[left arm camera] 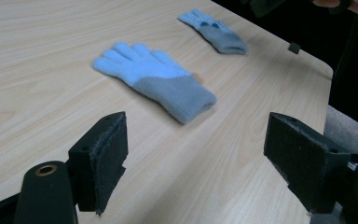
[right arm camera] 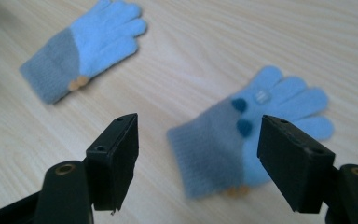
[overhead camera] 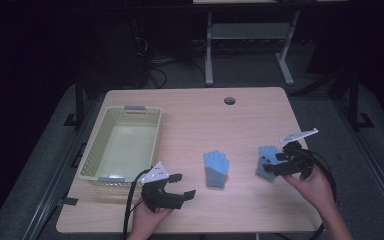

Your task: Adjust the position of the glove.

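Two light-blue knit gloves with grey cuffs lie flat on the wooden table (overhead camera: 190,125). The middle glove (overhead camera: 216,167) (left arm camera: 154,77) (right arm camera: 81,44) has its fingers pointing away from the person. My left gripper (overhead camera: 185,184) (left arm camera: 198,121) is open, low over the table's front edge to the left of this glove, with nothing between its jaws. The right glove (overhead camera: 265,156) (left arm camera: 214,30) (right arm camera: 284,98) has dark blue dots on it. My right gripper (overhead camera: 276,164) (right arm camera: 199,126) hovers open just above it, jaws on either side of its grey cuff.
A pale yellow-green plastic basket (overhead camera: 92,150) stands at the table's left side, with nothing inside. A round cable hole (overhead camera: 229,100) is near the far edge. Beyond the table are a white desk frame (overhead camera: 209,50) and cables on a dark floor.
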A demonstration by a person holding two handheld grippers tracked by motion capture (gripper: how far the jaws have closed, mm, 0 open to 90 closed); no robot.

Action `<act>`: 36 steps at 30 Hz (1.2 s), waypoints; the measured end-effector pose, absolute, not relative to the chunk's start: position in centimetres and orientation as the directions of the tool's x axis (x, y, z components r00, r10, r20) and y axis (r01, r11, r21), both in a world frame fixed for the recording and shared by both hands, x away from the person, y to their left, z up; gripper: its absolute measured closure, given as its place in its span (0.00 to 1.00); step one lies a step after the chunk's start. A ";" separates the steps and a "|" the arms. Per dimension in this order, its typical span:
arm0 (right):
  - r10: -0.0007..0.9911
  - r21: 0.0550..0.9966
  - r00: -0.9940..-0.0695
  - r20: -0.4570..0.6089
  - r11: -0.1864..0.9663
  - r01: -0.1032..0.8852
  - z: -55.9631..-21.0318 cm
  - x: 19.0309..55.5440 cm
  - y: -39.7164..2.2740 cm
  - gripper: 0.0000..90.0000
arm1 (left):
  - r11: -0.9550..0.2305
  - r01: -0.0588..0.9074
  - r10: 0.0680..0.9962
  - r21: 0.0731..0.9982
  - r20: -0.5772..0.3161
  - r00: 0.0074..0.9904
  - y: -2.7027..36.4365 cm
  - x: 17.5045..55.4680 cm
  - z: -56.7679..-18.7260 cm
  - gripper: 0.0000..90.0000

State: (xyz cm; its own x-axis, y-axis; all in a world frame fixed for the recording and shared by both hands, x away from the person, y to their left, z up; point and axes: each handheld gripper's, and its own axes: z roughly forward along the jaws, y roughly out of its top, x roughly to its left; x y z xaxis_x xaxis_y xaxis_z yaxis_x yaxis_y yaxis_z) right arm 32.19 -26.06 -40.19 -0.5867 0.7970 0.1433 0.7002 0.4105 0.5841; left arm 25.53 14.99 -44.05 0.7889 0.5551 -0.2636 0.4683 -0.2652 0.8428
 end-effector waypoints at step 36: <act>0.867 0.352 -0.492 0.072 0.440 0.826 -44.4 37.0 -25.6 0.62 | -0.284 0.472 0.550 0.835 -0.262 0.793 14.6 25.6 -44.3 0.24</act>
